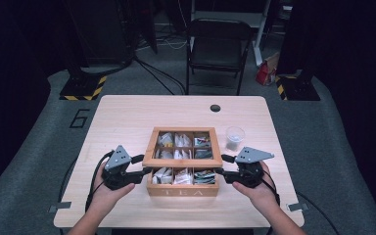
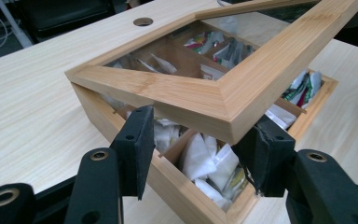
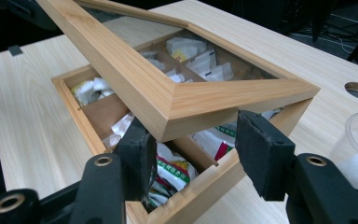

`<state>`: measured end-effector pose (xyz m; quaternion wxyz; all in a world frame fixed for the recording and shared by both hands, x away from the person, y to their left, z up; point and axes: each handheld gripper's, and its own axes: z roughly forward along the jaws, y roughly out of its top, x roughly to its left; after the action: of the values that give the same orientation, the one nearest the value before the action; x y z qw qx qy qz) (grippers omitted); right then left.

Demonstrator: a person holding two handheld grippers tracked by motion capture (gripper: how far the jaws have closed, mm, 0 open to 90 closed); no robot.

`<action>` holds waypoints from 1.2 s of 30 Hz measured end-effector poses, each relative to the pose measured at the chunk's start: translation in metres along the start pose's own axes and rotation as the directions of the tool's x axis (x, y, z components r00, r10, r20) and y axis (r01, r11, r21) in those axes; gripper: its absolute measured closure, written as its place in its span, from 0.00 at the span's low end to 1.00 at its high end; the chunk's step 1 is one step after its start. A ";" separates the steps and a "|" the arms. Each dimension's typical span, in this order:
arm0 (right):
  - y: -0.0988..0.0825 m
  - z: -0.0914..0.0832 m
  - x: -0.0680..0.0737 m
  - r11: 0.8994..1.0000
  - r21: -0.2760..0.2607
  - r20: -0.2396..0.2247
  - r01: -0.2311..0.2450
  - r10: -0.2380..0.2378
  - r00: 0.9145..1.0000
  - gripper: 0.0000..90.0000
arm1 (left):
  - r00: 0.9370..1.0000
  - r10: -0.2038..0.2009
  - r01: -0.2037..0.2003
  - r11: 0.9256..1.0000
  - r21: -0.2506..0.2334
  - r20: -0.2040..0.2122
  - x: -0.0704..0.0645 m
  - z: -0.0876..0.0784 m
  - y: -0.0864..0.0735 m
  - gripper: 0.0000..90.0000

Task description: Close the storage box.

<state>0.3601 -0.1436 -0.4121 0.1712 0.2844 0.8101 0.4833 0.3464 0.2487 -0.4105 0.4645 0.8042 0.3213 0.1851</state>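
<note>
Tea box (image 1: 183, 188) at near centre of desk (image 1: 127, 117); glass-paned lid (image 1: 183, 160) raised at its front edge.
Light wood box, "TEA" on front wall, compartments filled with sachets (image 2: 205, 158). Left hand-held gripper (image 1: 144, 165) and right hand-held gripper (image 1: 220, 165) flank the box; each has its jaws apart around a front lid corner, pads near the wood, contact not clear. Plastic cup (image 1: 234, 138) just right of box.

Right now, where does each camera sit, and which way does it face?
High view: above the person's side, facing forward and down on the table; forearms, left gripper and right gripper flank the tea box.
Left gripper view: faces the raised lid corner.
Right gripper view: faces the opposite lid corner.
Shared: tea box.
</note>
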 end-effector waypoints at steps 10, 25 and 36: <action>-0.014 0.003 0.005 1.000 0.008 0.002 -0.010 0.010 1.000 0.53 | 1.000 -0.029 0.029 0.999 0.017 0.011 -0.007 -0.001 -0.010 0.53; -0.025 0.004 0.011 0.999 0.030 -0.012 -0.039 0.039 0.999 0.53 | 1.000 -0.018 0.018 1.000 0.018 0.005 -0.012 0.003 -0.026 0.53; -0.036 0.007 0.016 0.998 0.053 -0.009 -0.043 0.043 0.999 0.53 | 0.999 -0.041 0.040 0.999 0.037 0.017 -0.014 0.009 -0.038 0.53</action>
<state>0.3408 -0.1417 -0.4470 0.1492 0.3037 0.8172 0.4666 0.3282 0.2472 -0.4478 0.4560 0.8076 0.3368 0.1627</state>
